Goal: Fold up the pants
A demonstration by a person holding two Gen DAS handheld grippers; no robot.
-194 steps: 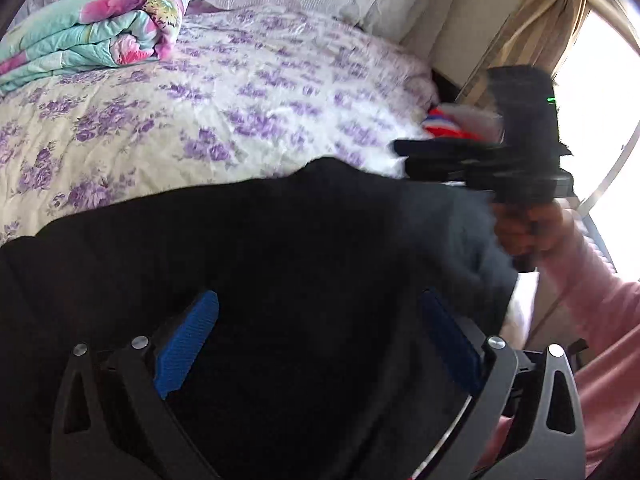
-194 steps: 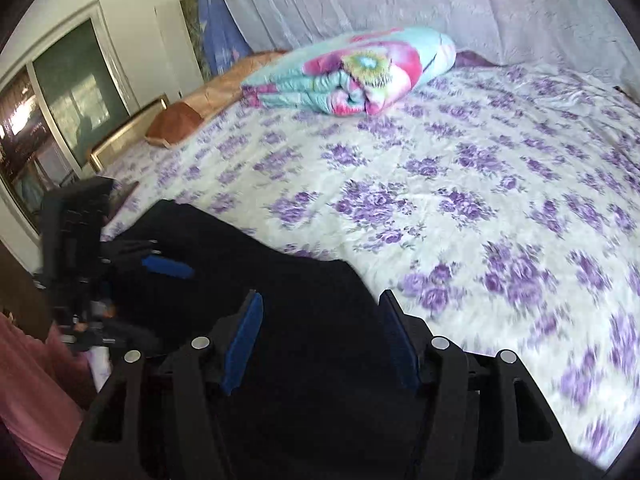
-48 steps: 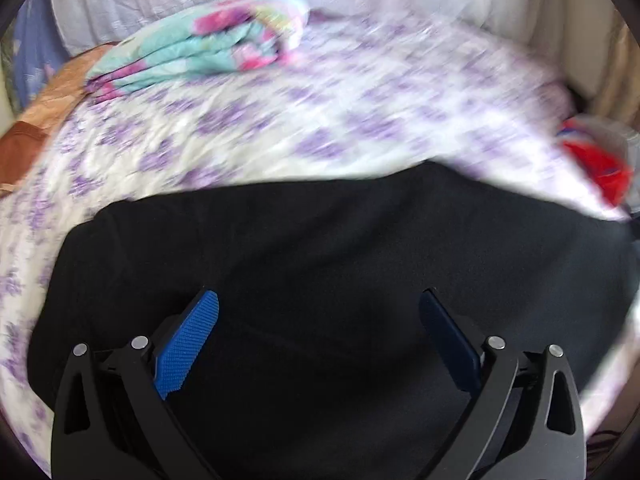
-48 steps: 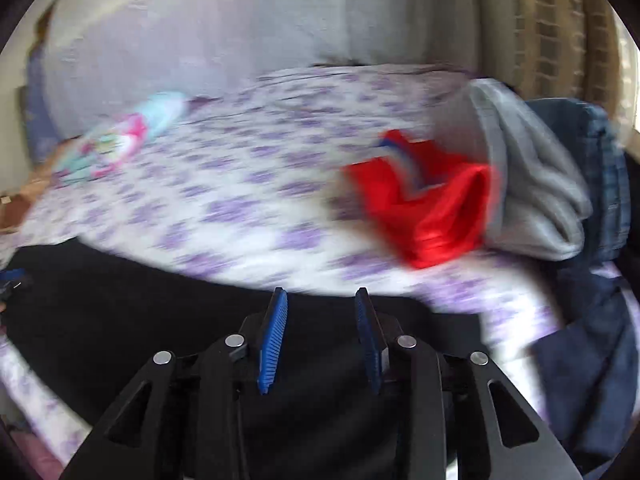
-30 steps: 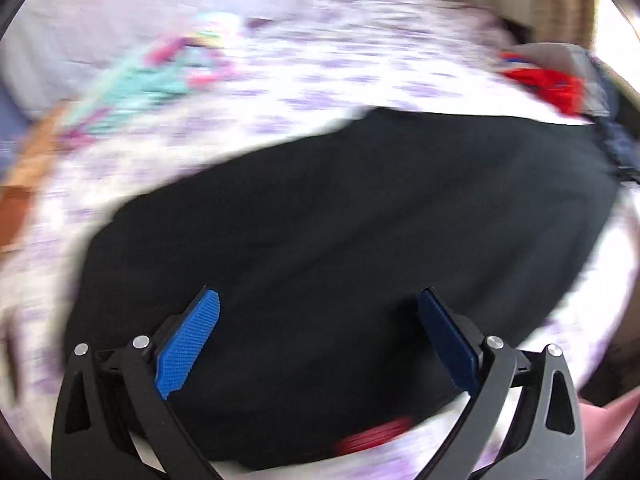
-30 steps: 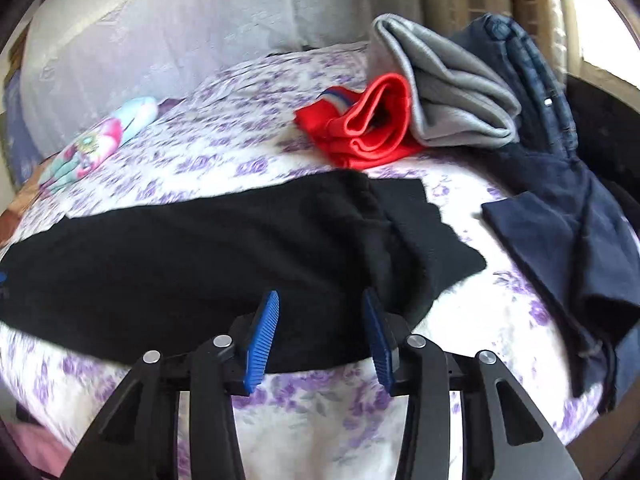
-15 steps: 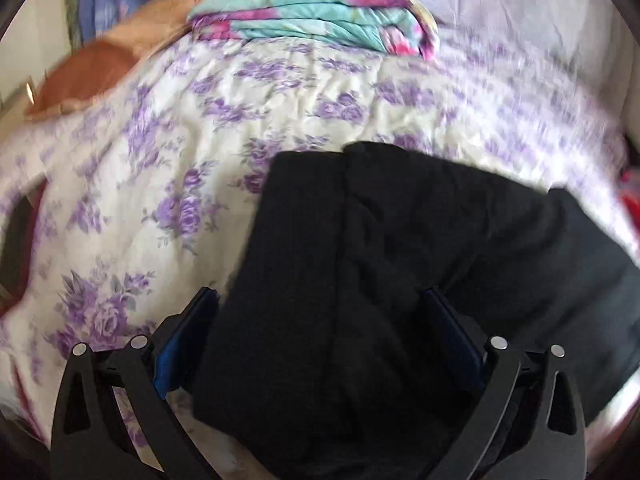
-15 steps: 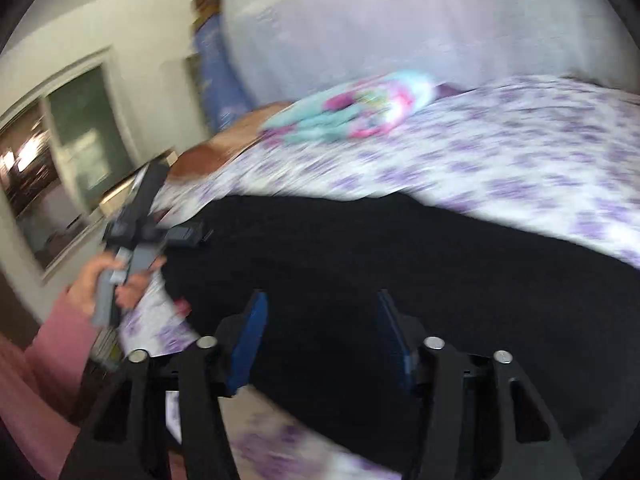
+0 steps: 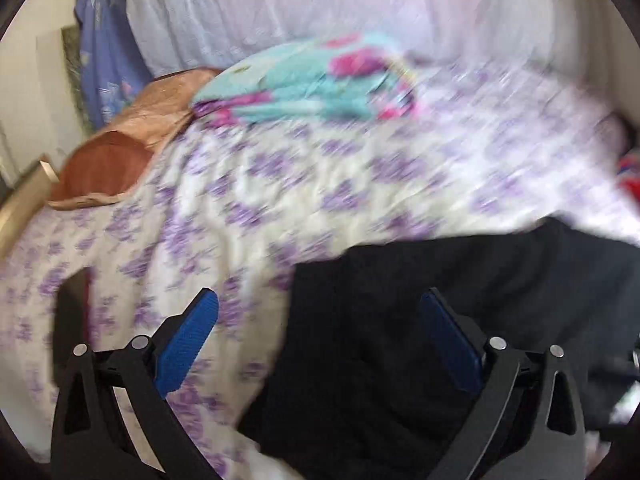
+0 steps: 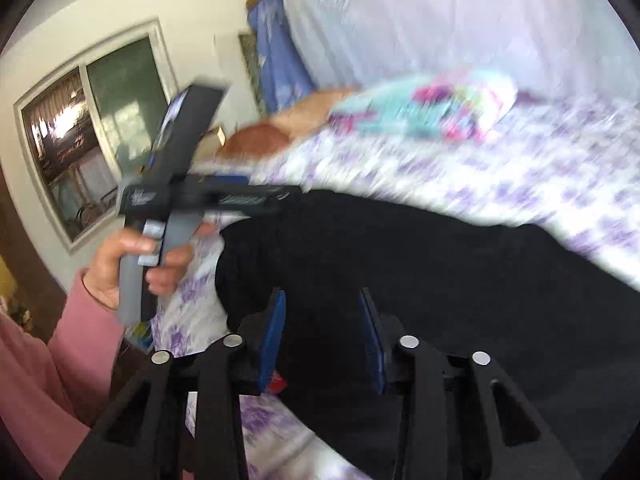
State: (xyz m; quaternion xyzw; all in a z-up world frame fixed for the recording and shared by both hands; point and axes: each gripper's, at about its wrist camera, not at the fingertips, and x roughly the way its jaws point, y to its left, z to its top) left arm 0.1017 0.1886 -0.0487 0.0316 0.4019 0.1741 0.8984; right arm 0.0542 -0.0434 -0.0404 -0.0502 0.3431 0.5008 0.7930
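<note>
Both grippers, left gripper and right gripper, are hovering spread over the pants, gripping nothing; blurred motion is risking a mis-grab beside the hem.

Bare flowered bedspread open between the black pants and the folded quilt near the head of the bed, with an orange pillow left of the quilt. Left of the pants, bare bedspread up to the bed's edge; red cloth just past the pants on the right. In the right wrist view, left gripper, fingers spread, held over the pants' left end, blocking that side.
</note>
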